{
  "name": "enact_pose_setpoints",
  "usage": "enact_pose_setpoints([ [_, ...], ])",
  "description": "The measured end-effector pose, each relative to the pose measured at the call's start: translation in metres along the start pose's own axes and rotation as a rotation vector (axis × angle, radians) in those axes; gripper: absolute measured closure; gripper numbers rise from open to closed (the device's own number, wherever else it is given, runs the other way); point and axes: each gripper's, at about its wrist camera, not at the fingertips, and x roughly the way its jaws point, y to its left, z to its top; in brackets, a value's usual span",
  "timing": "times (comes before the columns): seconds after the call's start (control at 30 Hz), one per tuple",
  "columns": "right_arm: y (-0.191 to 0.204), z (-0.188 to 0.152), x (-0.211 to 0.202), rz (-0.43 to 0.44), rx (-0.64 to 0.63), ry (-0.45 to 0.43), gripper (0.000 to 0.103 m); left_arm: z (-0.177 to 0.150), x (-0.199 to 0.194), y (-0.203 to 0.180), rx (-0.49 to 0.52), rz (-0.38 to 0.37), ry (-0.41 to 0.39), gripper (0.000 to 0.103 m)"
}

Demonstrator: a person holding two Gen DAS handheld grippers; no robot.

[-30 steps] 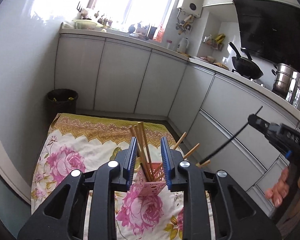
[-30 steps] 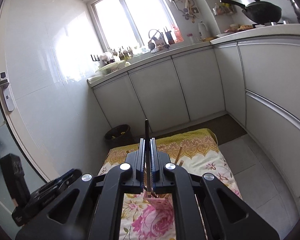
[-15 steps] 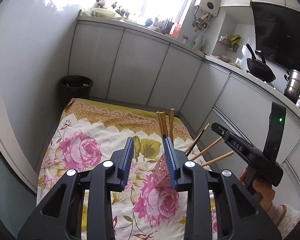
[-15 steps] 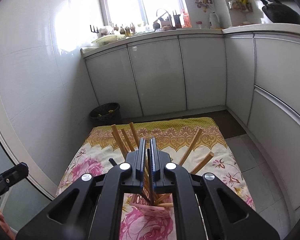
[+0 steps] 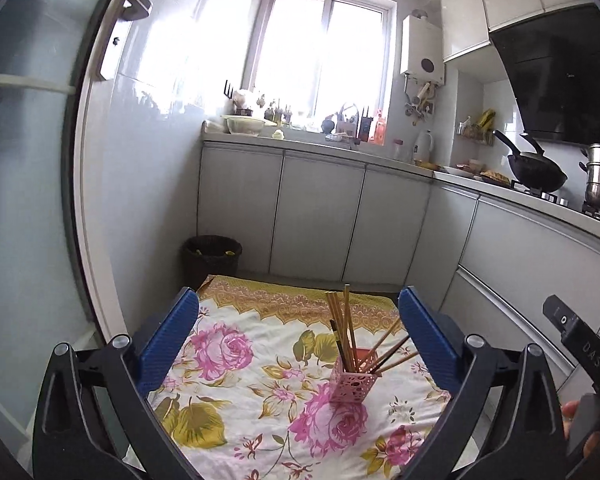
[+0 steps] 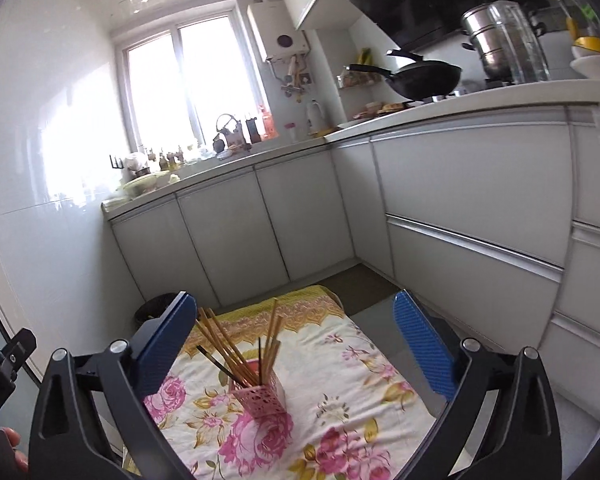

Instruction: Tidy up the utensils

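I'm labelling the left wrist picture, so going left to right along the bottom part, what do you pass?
Left blue pad → big pink rose on the cloth → pink holder with chopsticks → right blue pad → the other handheld gripper.

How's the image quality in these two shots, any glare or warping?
Left wrist view: window blown out, glare on the left wall, cabinets bowed by the fisheye. Right wrist view: same overexposed window, counter curved; holder and chopsticks sharp.

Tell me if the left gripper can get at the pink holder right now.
Probably yes: the left gripper is wide open and empty, and the pink holder stands alone on the floral cloth ahead, only its chopsticks sticking up.
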Motion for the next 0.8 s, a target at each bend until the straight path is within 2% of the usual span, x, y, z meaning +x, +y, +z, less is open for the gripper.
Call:
enact_pose_setpoints([
  [0.17,-0.022,-0.01,-0.042,-0.04,0.01,0.038,0.007,-0.01,-0.035,-0.021,0.016,0.033,-0.003,0.007],
  [0.33,-0.025,-0.022,-0.071,-0.087,-0.039,0.007,0.007,-0.02,-0.051,-0.036,0.025,0.033,0.025,0.007],
  [0.63,-0.015,-0.024,-0.087,-0.17,-0.123,-0.044,0.007,-0.026,-0.074,-0.057,0.065,0.067,0.005,0.007],
  [0.8,-0.014,-0.023,-0.089,-0.151,-0.108,-0.039,0.007,-0.024,-0.079,-0.058,0.081,0.087,0.001,0.007],
])
